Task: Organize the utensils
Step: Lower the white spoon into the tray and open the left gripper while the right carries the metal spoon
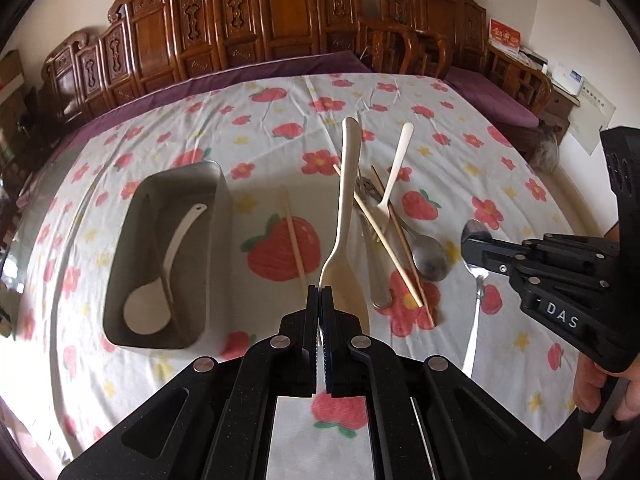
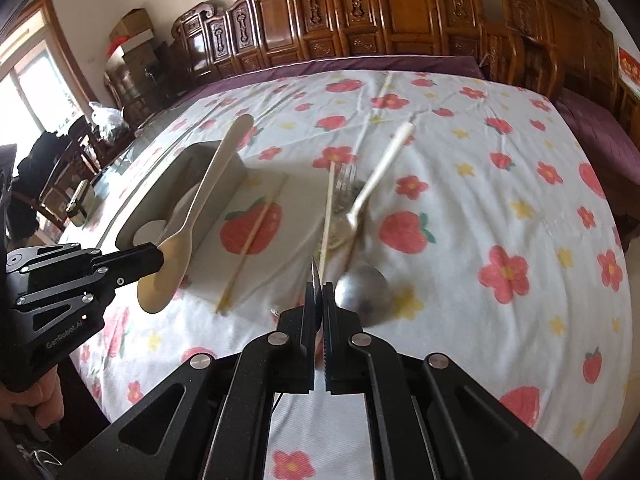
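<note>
The left gripper (image 1: 320, 300) has its jaws clamped on the paddle end of a cream rice paddle (image 1: 346, 208), whose handle points up toward the top middle of the left wrist view; it hangs above the cloth, just right of the grey metal tray (image 1: 218, 216). The right gripper (image 2: 319, 292) has its jaws pinched on the bowl of a long steel spoon (image 1: 476, 272), seen at lower right in the left view (its handle trails toward the bottom edge).

One white ladle (image 1: 160, 280) already lies in the tray, so the sorting looks only begun. Left on the strawberry tablecloth (image 1: 500, 160), centre right: a heap of crossed chopsticks (image 1: 384, 236), a white-handled fork (image 1: 394, 176), a metal spoon (image 1: 430, 258) and another steel piece partly hidden under them. A single chopstick (image 1: 294, 240) lies apart, between tray and paddle. Both held utensils presumably go in the tray next.
</note>
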### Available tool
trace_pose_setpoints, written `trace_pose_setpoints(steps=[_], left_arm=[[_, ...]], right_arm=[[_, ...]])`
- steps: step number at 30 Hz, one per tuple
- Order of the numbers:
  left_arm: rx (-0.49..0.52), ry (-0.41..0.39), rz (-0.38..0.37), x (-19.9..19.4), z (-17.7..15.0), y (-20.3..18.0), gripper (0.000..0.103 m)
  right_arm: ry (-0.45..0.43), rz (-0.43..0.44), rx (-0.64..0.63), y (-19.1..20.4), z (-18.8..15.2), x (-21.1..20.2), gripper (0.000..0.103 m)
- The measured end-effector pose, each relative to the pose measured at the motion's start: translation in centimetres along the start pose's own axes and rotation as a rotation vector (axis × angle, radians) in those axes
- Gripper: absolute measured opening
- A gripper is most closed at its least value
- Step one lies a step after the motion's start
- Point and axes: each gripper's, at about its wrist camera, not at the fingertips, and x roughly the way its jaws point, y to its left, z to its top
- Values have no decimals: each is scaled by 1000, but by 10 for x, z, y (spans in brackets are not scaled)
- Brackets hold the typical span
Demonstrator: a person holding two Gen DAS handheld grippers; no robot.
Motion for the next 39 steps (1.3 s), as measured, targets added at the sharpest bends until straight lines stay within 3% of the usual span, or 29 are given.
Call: trace_pose_setpoints(steps=[21, 39], left_arm=[[-36, 8, -5, -23, 3, 102, 1], [-59, 62, -8, 11, 4, 176, 1]], right_arm=[[-7, 6, -28, 84, 76, -3, 4], [38, 1, -86, 141, 125, 41, 4]])
